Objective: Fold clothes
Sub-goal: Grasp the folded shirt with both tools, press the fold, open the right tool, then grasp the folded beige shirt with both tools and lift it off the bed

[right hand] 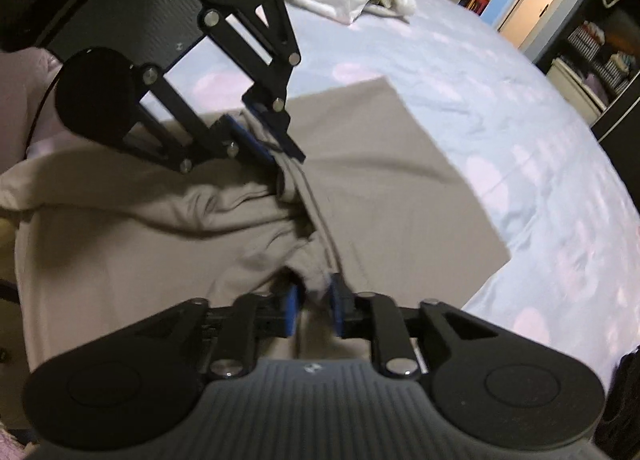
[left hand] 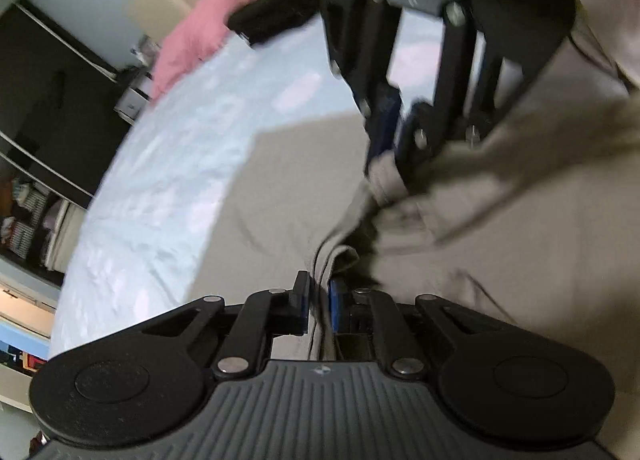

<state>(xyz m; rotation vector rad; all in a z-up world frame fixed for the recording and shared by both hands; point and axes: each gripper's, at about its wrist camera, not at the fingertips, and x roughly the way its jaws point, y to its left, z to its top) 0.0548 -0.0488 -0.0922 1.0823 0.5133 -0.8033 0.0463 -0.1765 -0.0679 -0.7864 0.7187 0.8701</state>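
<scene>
The tan cloth (right hand: 380,188) lies on the bed (right hand: 520,148), with one flat part spread out toward the far side and a bunched part near the grippers. The left gripper (left hand: 318,302) pinches the hemmed edge of the tan cloth, jaws nearly closed on it. The right gripper (right hand: 314,308) pinches the same edge further along, jaws narrow too. The pictures are blurry. The edge could slip out if one gripper pulls harder, and then the fold would go crooked
</scene>
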